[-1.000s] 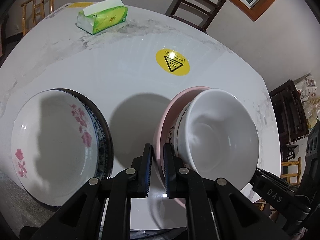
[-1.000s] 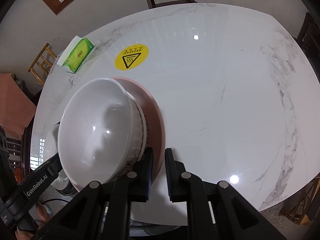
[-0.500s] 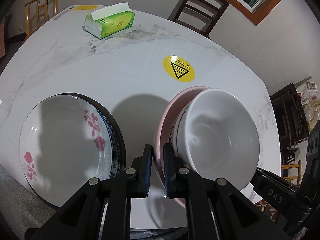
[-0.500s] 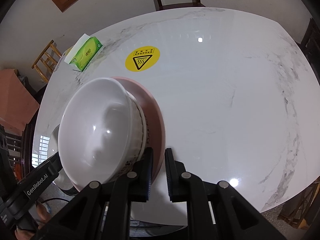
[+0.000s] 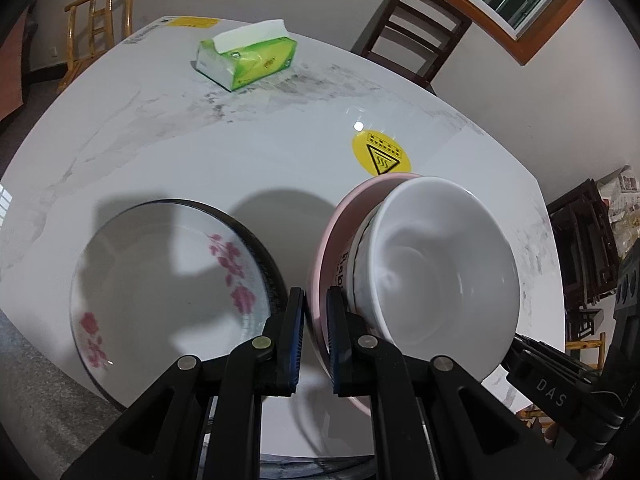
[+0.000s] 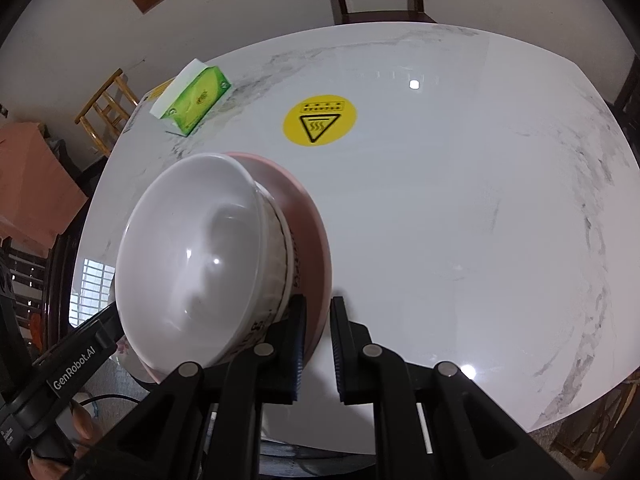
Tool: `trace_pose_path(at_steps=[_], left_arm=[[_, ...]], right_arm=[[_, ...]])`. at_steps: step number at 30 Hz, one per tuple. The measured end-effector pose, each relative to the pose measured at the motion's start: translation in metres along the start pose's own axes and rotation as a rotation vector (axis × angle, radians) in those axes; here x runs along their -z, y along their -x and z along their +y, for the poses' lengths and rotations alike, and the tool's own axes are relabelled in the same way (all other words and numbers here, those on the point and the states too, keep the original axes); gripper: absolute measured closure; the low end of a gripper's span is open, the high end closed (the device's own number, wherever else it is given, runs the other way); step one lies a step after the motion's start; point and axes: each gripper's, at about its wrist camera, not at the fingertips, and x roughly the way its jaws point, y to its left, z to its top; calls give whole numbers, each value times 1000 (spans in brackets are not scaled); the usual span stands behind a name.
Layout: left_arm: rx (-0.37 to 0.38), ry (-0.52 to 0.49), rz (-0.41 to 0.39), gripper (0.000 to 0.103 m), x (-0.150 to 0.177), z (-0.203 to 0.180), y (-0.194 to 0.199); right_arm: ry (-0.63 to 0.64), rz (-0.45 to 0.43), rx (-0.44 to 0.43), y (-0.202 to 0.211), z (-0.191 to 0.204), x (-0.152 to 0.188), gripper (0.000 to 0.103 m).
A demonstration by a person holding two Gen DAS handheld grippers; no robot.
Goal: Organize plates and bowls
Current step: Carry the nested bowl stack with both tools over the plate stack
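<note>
A pink plate [image 5: 340, 224] with a white bowl [image 5: 440, 264] standing in it hangs above the white marble table [image 5: 240, 148]. My left gripper [image 5: 316, 312] is shut on the pink plate's near rim, and my right gripper [image 6: 318, 320] is shut on the opposite rim of the pink plate [image 6: 308, 216]. In the right wrist view the white bowl [image 6: 192, 252] fills the left side. On the table to the left lies a white plate with pink flowers [image 5: 160, 288], stacked on a dark-rimmed plate [image 5: 264, 264].
A green tissue box [image 5: 248, 56] sits at the table's far side, and a yellow warning sticker [image 5: 382, 158] is stuck near the middle. Wooden chairs [image 5: 412, 44] stand around the table. The other gripper's black body [image 5: 568, 392] shows at lower right.
Both grippers have carried the pink plate and bowl a little up and back. The table, the flowered plate and the tissue box have shifted down and right in the left wrist view.
</note>
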Motion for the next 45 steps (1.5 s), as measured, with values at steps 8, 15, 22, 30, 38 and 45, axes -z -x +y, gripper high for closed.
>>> trace_pose_path(at_steps=[8, 15, 22, 30, 38, 45], left_arm=[[-16, 16, -15, 96, -3, 17, 11], [-31, 28, -24, 96, -4, 36, 22], [-46, 59, -24, 96, -4, 64, 32], [-73, 92, -34, 96, -2, 96, 47], [-91, 104, -49, 96, 0, 114, 59], [-107, 94, -41, 96, 4, 124, 59]], right_arm=[[33, 2, -11, -1, 25, -2, 91], [55, 6, -18, -4, 48, -3, 91], [85, 24, -27, -13, 78, 0, 91], [135, 42, -41, -21, 112, 3, 91], [163, 50, -51, -25, 135, 6, 91], [162, 66, -51, -34, 145, 14, 91]])
